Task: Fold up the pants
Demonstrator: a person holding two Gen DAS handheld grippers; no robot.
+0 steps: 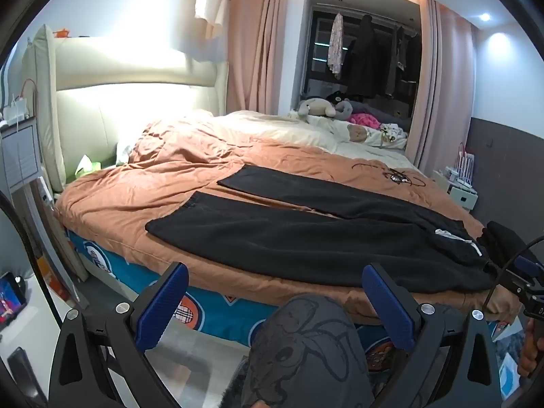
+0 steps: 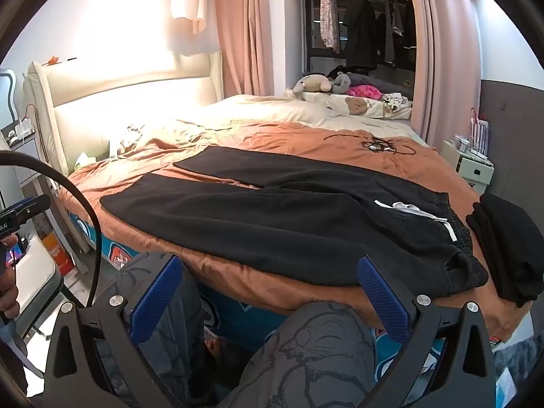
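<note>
The left gripper (image 1: 275,302) is shown with its jaws spread fully apart; nothing is held between them and nothing is touched by the blue pads (image 1: 162,306). It is positioned short of the near edge of the bed (image 1: 112,265), angled downward, above the person's knee (image 1: 306,340), which is covered in grey printed fabric.

The right gripper (image 2: 268,301) is likewise seen at its widest spread, with no item gripped and no contact made by its blue pads (image 2: 382,301). It is held over the person's legs (image 2: 326,346), just in front of the bed edge, near the waistband end of the pants.

The black pants (image 1: 289,238) are laid flat on the orange blanket (image 1: 142,183) along the near side of the bed. The two legs are spread apart and extended toward the left; the waistband (image 2: 462,234) with a white drawstring (image 2: 411,212) is located at the right. A second dark garment (image 2: 506,248) is placed just beside the waistband at the right corner of the bed, apart from both grippers.

Further back on the blanket a tangled black cable (image 2: 374,144) is seen. Soft toys (image 1: 316,107) are piled at the far side of the bed, in front of pink curtains (image 2: 244,30)
</note>
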